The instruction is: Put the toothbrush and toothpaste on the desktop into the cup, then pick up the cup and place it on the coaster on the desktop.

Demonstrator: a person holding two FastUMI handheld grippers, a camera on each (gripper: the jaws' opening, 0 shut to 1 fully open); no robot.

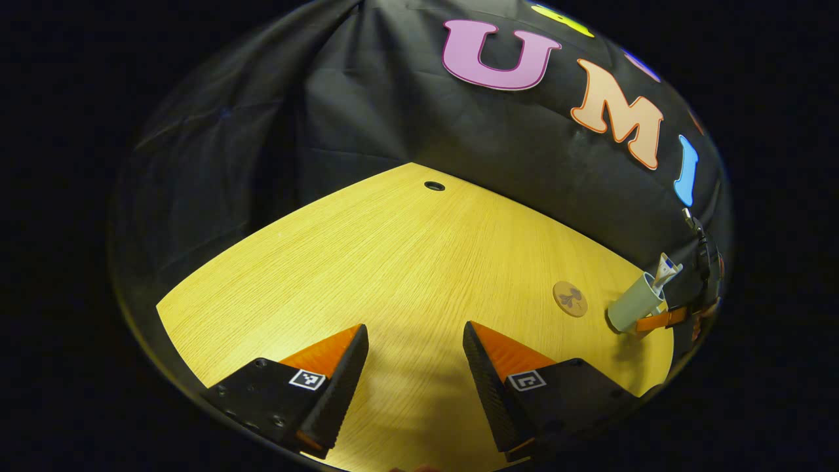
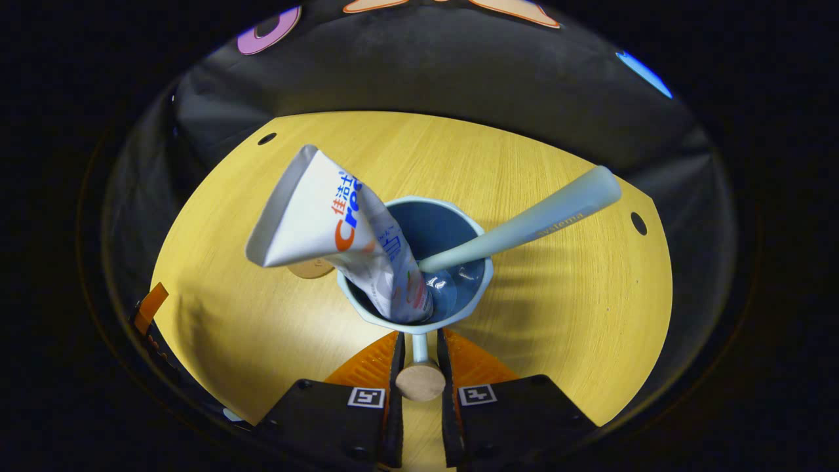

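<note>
A yellow wood-grain desk [image 2: 557, 314] is sitting inside a booth draped in black cloth [image 1: 367, 105], with small round holes [image 1: 434, 186] showing near its far edge.

In the right gripper view, a pale blue cup [image 2: 459, 226] is sitting directly in front of the camera, its mouth facing the lens. A white toothpaste [image 2: 328, 216] tube is standing in it, its crimped end leaning out to the left, while a pale toothbrush [image 2: 544, 216] handle is slanting out over the rim to the upper right. The right gripper [image 2: 419, 357] is clenching the cup's handle [image 2: 420, 380], both fingers pressing on its thin stem with the wooden knob end showing between them. Just past the cup's left side, the edge of a tan coaster [image 2: 311, 269] is peeking out from under the toothpaste; whether the cup is resting on the desk or being held just above it is hard to tell from this angle.

In the left gripper view, the left gripper [image 1: 415, 344] is hovering over bare desk near the front edge, its jaws spread wide and holding nothing. Far to the right, the cup [image 1: 634, 305] is appearing small and tilted by the lens, with the toothpaste [image 1: 667, 269] poking from it and the round coaster [image 1: 569, 298] lying just beside it on the desk.
</note>
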